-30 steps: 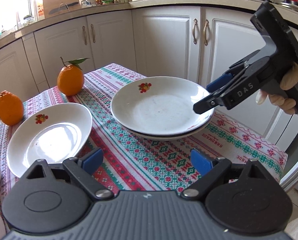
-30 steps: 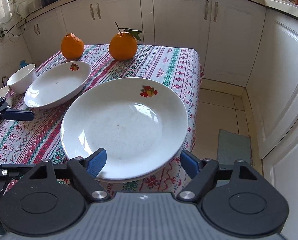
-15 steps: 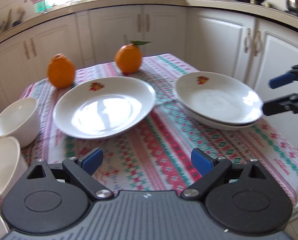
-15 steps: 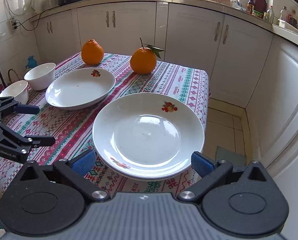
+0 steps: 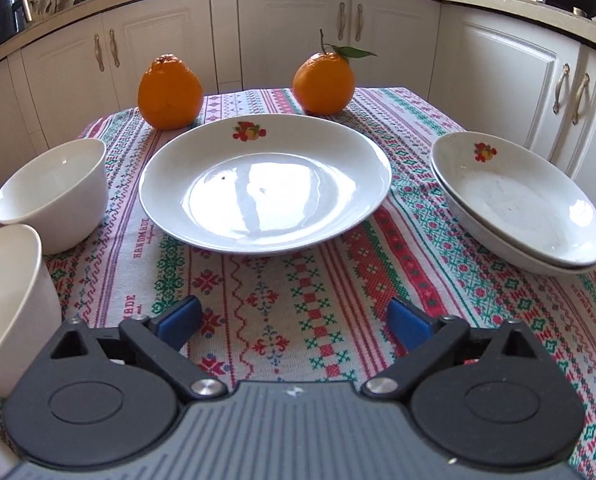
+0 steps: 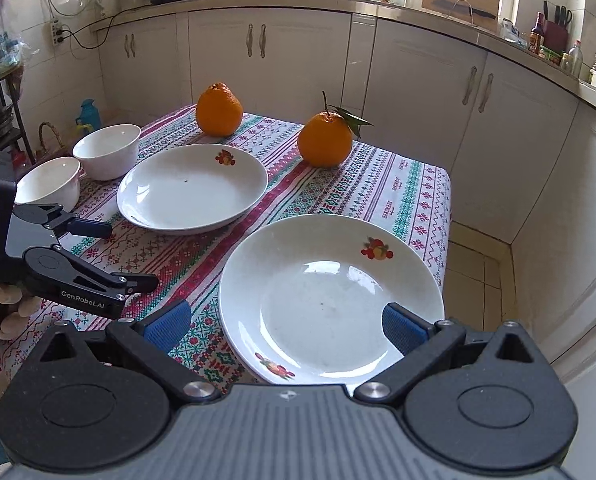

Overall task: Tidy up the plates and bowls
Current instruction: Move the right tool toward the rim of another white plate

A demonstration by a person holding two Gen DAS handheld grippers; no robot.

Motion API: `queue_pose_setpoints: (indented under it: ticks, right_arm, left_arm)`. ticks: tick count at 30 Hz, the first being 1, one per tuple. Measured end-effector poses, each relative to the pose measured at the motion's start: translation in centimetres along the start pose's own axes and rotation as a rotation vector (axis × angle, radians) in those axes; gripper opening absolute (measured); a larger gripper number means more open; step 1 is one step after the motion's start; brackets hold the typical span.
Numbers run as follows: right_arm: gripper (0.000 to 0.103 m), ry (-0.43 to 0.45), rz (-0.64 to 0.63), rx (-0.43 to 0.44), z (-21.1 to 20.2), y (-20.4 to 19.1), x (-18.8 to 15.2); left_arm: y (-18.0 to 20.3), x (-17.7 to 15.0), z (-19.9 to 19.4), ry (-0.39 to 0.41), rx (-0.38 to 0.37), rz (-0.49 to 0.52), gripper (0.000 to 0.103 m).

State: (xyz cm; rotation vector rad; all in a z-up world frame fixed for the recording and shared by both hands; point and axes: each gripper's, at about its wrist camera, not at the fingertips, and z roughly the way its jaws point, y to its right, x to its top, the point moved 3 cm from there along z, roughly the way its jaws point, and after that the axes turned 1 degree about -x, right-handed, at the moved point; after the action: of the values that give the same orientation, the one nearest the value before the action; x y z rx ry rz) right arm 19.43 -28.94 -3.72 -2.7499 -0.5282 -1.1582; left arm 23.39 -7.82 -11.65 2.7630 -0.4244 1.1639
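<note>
A single white plate (image 5: 264, 184) lies in the middle of the tablecloth; it also shows in the right wrist view (image 6: 192, 188). A stack of two white plates (image 5: 517, 204) sits at the right edge, near in the right wrist view (image 6: 329, 300). Two white bowls (image 5: 54, 192) (image 5: 6, 304) stand at the left, apart from each other. My left gripper (image 5: 294, 322) is open and empty, short of the single plate; it also shows in the right wrist view (image 6: 118, 252). My right gripper (image 6: 286, 326) is open and empty, just above the stack's near rim.
Two oranges (image 5: 170, 92) (image 5: 323, 82) stand at the far side of the table, behind the single plate. The patterned tablecloth (image 5: 317, 280) covers a small table. White kitchen cabinets (image 6: 258, 60) ring the table, with the floor (image 6: 473, 280) to its right.
My left gripper has swung left and now faces the single plate and the bowls. My right gripper has pulled back and risen from the stacked plates. Both stay open.
</note>
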Motion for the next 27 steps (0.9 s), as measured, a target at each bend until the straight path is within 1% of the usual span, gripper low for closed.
queue_pose_setpoints:
  ticks: [8,13,15,17,18,21,24,27]
  right_arm:
    - [0.103,-0.004,-0.061,0.039,2.0,-0.5,2.2]
    - [0.103,-0.004,-0.12,0.094,3.7,-1.5,4.2]
    - [0.103,-0.003,-0.149,0.106,4.5,-2.0,5.0]
    - [0.103,-0.003,-0.177,0.113,5.4,-2.3,5.8]
    - [0.103,-0.004,-0.194,0.116,5.7,-2.5,6.2]
    - [0.103,-0.01,-0.243,0.143,7.1,-3.2,7.6]
    - [0.103,-0.019,-0.282,0.177,8.5,-3.6,8.9]
    - [0.103,-0.037,-0.316,0.21,10.1,-4.0,10.4]
  left_arm:
    - [0.0,0.2,0.5,0.015,0.022,-0.018,0.103]
    - [-0.1,0.6,0.7,0.001,0.027,-0.027,0.103]
    - [-0.1,0.8,0.7,0.009,0.038,-0.017,0.102]
    - [0.2,0.9,0.4,0.037,0.062,0.017,0.102]
    - [0.2,1.0,0.4,0.038,0.061,0.024,0.102]
    - [-0.1,1.3,0.7,0.021,0.026,-0.006,0.102]
    - [-0.4,1.4,1.2,0.013,0.033,-0.022,0.102]
    - [-0.7,1.5,1.3,0.037,0.048,-0.026,0.102]
